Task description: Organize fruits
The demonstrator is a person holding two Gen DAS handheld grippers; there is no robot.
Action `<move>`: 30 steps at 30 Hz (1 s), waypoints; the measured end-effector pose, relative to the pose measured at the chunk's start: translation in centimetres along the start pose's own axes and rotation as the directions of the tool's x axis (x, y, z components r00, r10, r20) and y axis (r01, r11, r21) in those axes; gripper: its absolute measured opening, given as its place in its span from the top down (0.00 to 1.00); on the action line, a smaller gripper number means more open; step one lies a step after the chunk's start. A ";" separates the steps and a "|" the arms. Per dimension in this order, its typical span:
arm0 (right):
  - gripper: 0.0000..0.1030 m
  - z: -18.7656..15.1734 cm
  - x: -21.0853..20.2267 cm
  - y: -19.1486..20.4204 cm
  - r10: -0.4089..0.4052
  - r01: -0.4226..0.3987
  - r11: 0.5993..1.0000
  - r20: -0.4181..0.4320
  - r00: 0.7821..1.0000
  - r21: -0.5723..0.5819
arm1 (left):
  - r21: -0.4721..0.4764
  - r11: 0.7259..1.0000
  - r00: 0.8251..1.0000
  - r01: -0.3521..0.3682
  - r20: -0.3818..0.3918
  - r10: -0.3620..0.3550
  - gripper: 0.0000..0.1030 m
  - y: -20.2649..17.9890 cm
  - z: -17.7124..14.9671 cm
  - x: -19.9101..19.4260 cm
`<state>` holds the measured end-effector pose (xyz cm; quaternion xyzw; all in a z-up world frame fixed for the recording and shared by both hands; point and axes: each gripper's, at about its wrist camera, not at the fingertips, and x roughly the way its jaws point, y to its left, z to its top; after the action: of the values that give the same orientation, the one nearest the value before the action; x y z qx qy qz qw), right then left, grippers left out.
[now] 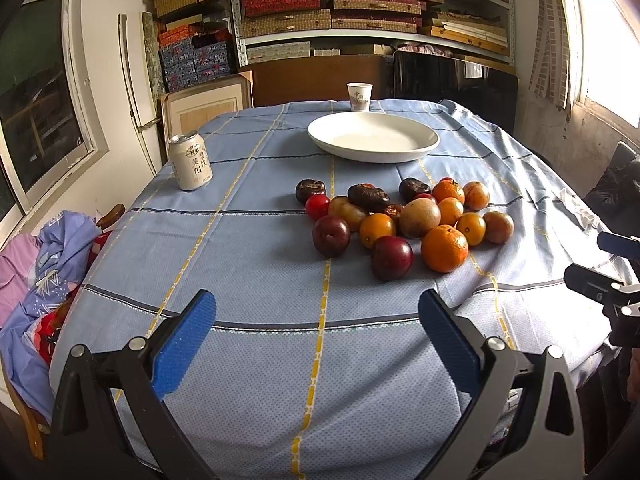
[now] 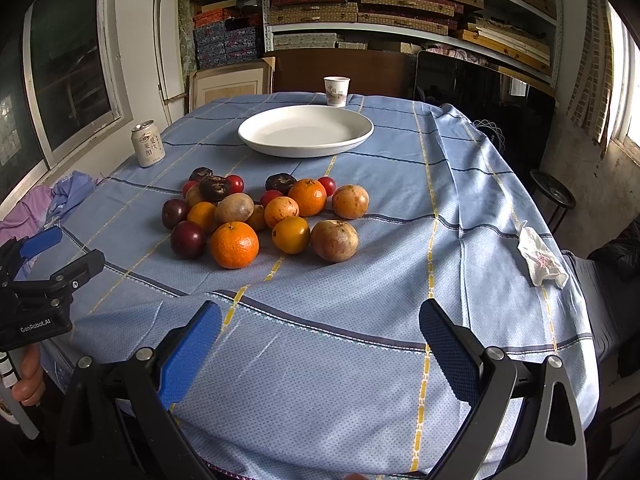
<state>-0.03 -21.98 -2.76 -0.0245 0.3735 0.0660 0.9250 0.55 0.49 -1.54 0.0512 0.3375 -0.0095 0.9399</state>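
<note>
A pile of fruit lies on the blue tablecloth: oranges (image 1: 444, 249) (image 2: 234, 245), dark plums (image 1: 392, 257) (image 2: 188, 239), brownish round fruits (image 2: 334, 240) and small red ones. A white empty plate (image 1: 373, 137) (image 2: 305, 130) stands behind the pile. My left gripper (image 1: 318, 334) is open and empty, above the near table edge, in front of the pile. My right gripper (image 2: 320, 340) is open and empty, also short of the fruit. The right gripper shows at the right edge of the left wrist view (image 1: 612, 276); the left one at the left edge of the right wrist view (image 2: 48, 276).
A drink can (image 1: 190, 161) (image 2: 148, 143) stands at the table's left side. A paper cup (image 1: 359, 96) (image 2: 336, 91) stands behind the plate. A crumpled tissue (image 2: 540, 258) lies near the right edge. Clothes lie on a chair (image 1: 52, 264) at the left. Shelves fill the back wall.
</note>
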 end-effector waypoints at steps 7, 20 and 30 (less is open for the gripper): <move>0.03 -0.1 0.1 0.0 -0.001 0.001 1.000 -0.002 1.000 0.002 | -0.002 1.000 1.000 0.002 -0.004 -0.002 0.04 -0.1 -0.4 0.2; 0.03 -0.3 1.2 -0.3 0.000 0.000 1.000 -0.008 1.000 0.007 | -0.048 0.996 0.997 0.081 -0.010 -0.081 0.04 0.6 -0.2 0.8; 0.03 0.2 4.1 -2.0 0.078 -0.075 0.994 -0.031 0.996 0.078 | -0.013 0.994 0.994 0.110 -0.004 -0.110 0.04 0.4 -0.3 2.6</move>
<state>3.28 -23.48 -5.47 0.0241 0.3918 0.0867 0.9156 2.43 0.94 -3.37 0.0269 0.3420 -0.0589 0.9375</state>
